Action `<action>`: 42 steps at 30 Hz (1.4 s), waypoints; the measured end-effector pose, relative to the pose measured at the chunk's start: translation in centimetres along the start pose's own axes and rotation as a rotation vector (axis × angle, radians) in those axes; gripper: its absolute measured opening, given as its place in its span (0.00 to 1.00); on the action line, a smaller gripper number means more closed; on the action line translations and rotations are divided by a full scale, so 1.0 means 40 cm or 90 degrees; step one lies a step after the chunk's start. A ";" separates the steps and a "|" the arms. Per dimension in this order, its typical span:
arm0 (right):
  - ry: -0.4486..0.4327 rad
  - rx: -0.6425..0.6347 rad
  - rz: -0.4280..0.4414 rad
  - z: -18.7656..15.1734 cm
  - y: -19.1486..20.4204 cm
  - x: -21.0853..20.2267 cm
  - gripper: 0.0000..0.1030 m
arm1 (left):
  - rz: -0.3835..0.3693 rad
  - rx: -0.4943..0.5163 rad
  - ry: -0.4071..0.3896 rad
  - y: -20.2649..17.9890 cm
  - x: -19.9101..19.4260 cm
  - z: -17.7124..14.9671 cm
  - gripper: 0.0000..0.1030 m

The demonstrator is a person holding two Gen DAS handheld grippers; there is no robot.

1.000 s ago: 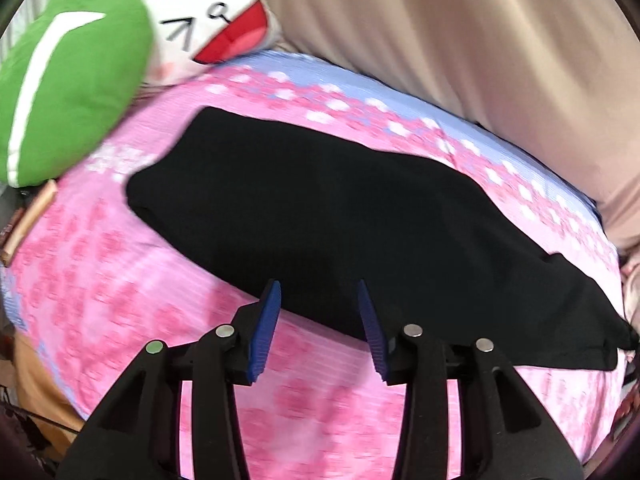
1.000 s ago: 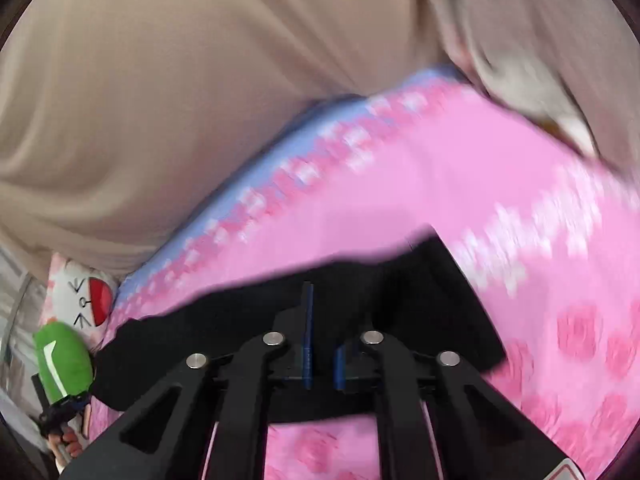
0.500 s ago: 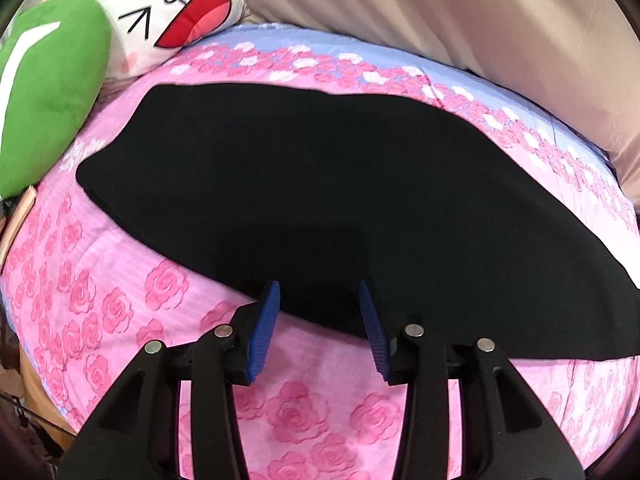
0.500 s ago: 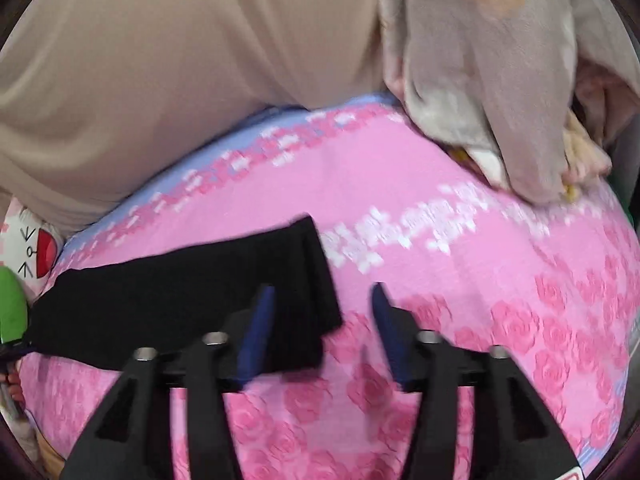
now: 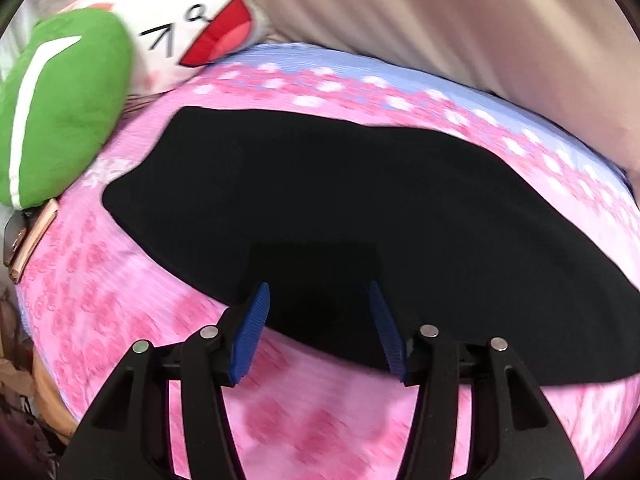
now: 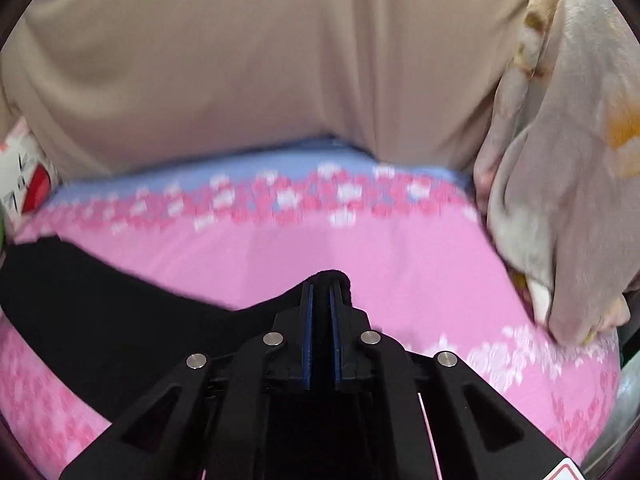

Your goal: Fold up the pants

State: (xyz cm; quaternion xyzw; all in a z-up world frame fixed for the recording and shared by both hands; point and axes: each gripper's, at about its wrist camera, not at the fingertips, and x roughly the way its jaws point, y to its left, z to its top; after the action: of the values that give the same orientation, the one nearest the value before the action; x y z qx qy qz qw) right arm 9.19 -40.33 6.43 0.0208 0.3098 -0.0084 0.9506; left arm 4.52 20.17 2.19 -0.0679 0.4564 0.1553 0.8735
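Pants (image 5: 340, 216): solid black. Bedsheet (image 5: 100, 300): pink rose print, blue band upper frame. Pillow (image 5: 60, 108), upper left: green, white stripe. Curtain (image 6: 240, 60): plain beige. Gripper pads (image 5: 250, 332): blue.

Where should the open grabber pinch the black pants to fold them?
Judging by the pose, the near edge of the pants, coming low from the front: the left gripper straddles that flat hem. The right gripper already pinches the other end.

Motion blur smears the rose print of the pink bedsheet (image 5: 120, 320). The black pants (image 5: 340, 220) run past the right edge in the left wrist view. The right gripper (image 6: 319, 300) hides the pinched fabric; the floral blanket (image 6: 560, 200) is cropped at right.
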 end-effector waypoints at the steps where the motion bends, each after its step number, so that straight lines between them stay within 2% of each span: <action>1: 0.005 0.006 -0.009 0.006 -0.019 0.020 0.07 | 0.007 -0.013 0.000 0.018 0.011 0.012 0.49; 3: 0.102 0.027 -0.028 -0.024 -0.074 0.137 0.12 | 0.016 -0.039 0.001 0.065 0.033 0.030 0.49; 4: 0.147 0.039 -0.063 -0.050 -0.091 0.182 0.14 | 0.022 -0.054 0.002 0.090 0.038 0.034 0.49; 5: 0.151 0.056 -0.086 -0.073 -0.101 0.193 0.22 | 0.026 -0.078 0.006 0.133 0.042 0.037 0.49; 6: 0.100 0.085 -0.087 -0.083 -0.101 0.149 0.31 | 0.022 -0.097 0.011 0.171 0.044 0.040 0.49; 7: 0.072 0.107 -0.092 -0.088 -0.095 0.111 0.39 | 0.018 -0.127 0.018 0.229 0.046 0.041 0.49; 8: 0.036 0.127 -0.095 -0.095 -0.083 0.066 0.51 | 0.018 -0.146 0.020 0.268 0.044 0.038 0.50; 9: -0.007 0.137 -0.078 -0.106 -0.054 0.008 0.56 | 0.024 -0.169 0.020 0.318 0.046 0.038 0.50; 10: -0.026 0.136 -0.060 -0.119 -0.027 -0.024 0.58 | 0.033 -0.187 0.019 0.357 0.048 0.038 0.50; 11: -0.037 0.130 -0.037 -0.131 0.013 -0.053 0.66 | 0.034 -0.199 0.018 0.387 0.053 0.041 0.50; 12: -0.032 0.120 -0.009 -0.148 0.068 -0.069 0.68 | 0.027 -0.211 0.022 0.410 0.062 0.047 0.50; 15: -0.018 0.088 0.058 -0.195 0.219 -0.083 0.68 | -0.050 -0.242 0.050 0.457 0.118 0.070 0.47; 16: -0.017 0.079 0.074 -0.207 0.262 -0.084 0.68 | -0.064 -0.250 0.057 0.463 0.136 0.077 0.41; 17: -0.013 0.070 0.089 -0.220 0.306 -0.086 0.68 | -0.086 -0.260 0.058 0.465 0.149 0.087 0.27; 18: -0.004 0.055 0.102 -0.233 0.361 -0.082 0.68 | -0.094 -0.264 0.051 0.466 0.151 0.099 0.18; 20: 0.011 0.023 0.105 -0.242 0.432 -0.073 0.68 | -0.100 -0.269 0.021 0.466 0.131 0.133 0.12; 22: 0.004 -0.002 0.099 -0.245 0.473 -0.077 0.68 | -0.106 -0.254 -0.013 0.459 0.099 0.166 0.12; 24: 0.007 0.005 0.117 -0.246 0.475 -0.067 0.68 | -0.088 -0.224 -0.036 0.444 0.077 0.187 0.12; 26: 0.031 0.016 0.101 -0.244 0.470 -0.048 0.68 | -0.052 -0.212 0.007 0.441 0.118 0.176 0.14; 28: 0.039 0.042 0.105 -0.245 0.452 -0.037 0.68 | -0.041 -0.240 0.056 0.468 0.174 0.148 0.19; 29: 0.037 0.054 0.103 -0.244 0.444 -0.038 0.68 | -0.050 -0.254 0.051 0.481 0.172 0.127 0.22; 30: 0.037 0.060 0.101 -0.242 0.435 -0.038 0.68 | -0.037 -0.252 0.033 0.484 0.153 0.118 0.29; 31: 0.040 0.058 0.104 -0.236 0.441 -0.037 0.68 | -0.013 -0.251 0.020 0.486 0.135 0.111 0.35; 32: 0.047 0.049 0.116 -0.223 0.455 -0.033 0.68 | 0.035 -0.248 -0.011 0.485 0.097 0.103 0.43; 34: 0.056 0.022 0.182 -0.170 0.512 -0.012 0.68 | 0.093 -0.243 -0.066 0.478 0.034 0.091 0.48; 36: 0.057 -0.002 0.242 -0.108 0.583 0.021 0.68 | 0.084 -0.230 -0.085 0.459 0.004 0.096 0.48; 38: 0.080 -0.039 0.306 -0.047 0.677 0.072 0.69 | 0.043 -0.204 -0.082 0.421 -0.006 0.102 0.48; 40: 0.093 -0.087 0.351 0.010 0.801 0.136 0.70 | 0.015 -0.173 -0.078 0.377 0.004 0.112 0.49; 42: 0.117 -0.140 0.381 0.052 0.928 0.209 0.70 | 0.015 -0.132 -0.077 0.323 0.015 0.103 0.50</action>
State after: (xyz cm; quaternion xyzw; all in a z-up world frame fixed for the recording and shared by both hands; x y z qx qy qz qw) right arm 18.22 -3.35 4.46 0.0088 0.3731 0.3069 0.8755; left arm 3.74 33.57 4.35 -0.1433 0.3852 0.2158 0.8857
